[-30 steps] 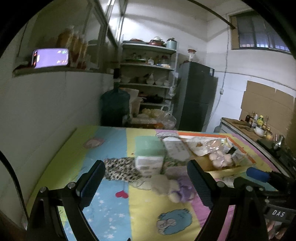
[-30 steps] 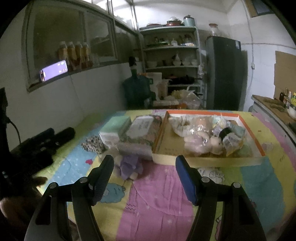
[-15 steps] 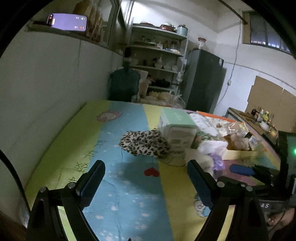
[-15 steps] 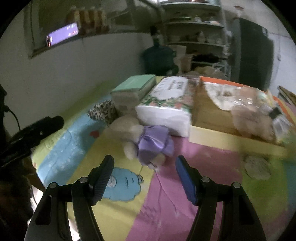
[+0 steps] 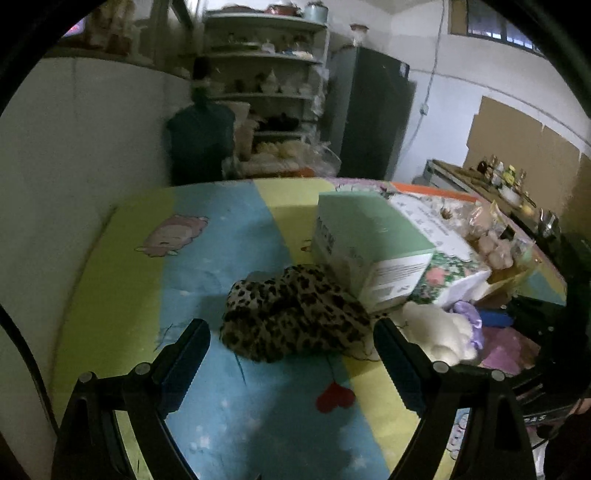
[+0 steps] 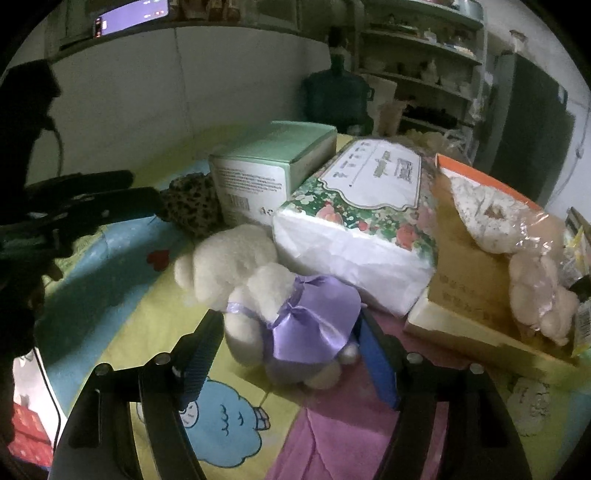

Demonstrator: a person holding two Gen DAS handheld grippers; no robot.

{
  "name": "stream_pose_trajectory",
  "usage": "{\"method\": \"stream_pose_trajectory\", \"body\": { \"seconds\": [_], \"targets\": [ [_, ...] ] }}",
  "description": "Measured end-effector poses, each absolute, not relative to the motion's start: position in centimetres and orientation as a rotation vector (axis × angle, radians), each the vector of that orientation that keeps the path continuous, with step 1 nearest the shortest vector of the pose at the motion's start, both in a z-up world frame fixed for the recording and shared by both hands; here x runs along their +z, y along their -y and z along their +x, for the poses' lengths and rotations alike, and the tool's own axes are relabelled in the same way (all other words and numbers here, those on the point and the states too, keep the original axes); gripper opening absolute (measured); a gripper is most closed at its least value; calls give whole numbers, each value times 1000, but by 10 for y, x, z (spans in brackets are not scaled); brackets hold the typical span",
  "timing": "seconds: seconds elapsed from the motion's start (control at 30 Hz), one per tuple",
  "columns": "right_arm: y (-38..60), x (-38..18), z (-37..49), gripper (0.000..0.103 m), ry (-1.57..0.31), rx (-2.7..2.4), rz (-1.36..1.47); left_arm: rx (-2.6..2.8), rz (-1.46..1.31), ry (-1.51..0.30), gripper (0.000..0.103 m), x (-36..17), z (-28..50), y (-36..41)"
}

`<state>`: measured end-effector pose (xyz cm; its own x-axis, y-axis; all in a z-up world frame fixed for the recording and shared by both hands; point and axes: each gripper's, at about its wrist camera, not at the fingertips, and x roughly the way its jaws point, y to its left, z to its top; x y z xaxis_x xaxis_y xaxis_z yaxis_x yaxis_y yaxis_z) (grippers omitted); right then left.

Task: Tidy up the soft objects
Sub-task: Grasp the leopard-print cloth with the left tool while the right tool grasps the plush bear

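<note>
The left claw (image 5: 291, 347) is held spread just before the leopard-print cloth (image 5: 291, 314), which lies against the green box (image 5: 369, 236). The right claw (image 6: 288, 343) is spread around the white plush toy (image 6: 258, 288) beside the tissue pack (image 6: 362, 221).

both claws nearer their targets

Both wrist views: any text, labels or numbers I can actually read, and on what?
No text reads clearly.
Mint-green cardboard box: white end panel with fine print, a barcode and large letters cut off by the white plush bear in a purple dress; too blurred.
Floral-wrapped white tissue pack: white label with printed characters; illegible.
Leopard-print cloth: no text.
Lit phone on the ledge: small marks, unreadable.
</note>
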<state>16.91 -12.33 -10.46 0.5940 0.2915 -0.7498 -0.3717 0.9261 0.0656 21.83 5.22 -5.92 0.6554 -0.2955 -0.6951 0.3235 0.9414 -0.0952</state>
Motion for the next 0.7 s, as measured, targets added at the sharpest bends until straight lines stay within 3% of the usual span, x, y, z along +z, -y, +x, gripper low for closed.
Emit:
{"method": "stream_pose_trajectory", "body": {
  "seconds": [0.07,0.23,0.37,0.4,0.43,0.47,0.53,0.57,0.7],
  "targets": [
    [124,-104,172,64,-851,380,-98,-366,55,-802,90,-65,227,-49],
    [125,-103,174,58,-842,375,-88,-385,96,-858,90,-80,244,-45],
    [128,-103,172,56,-837,373,-65,-383,81,-909,79,-89,254,-42],
    [129,-103,172,55,-836,372,-57,-383,80,-907,75,-88,255,-42],
    [130,-103,171,55,-835,372,-50,-382,82,-903,63,-88,254,-42],
    [130,-102,170,54,-833,372,-45,-388,83,-894,44,-87,252,-42],
    [131,-102,167,54,-830,373,-32,-406,75,-887,26,-85,249,-43],
    [132,-101,164,53,-829,375,-28,-408,78,-885,20,-85,249,-43],
    [132,-98,163,50,-825,380,-17,-393,93,-853,15,-80,239,-42]
  ]
}}
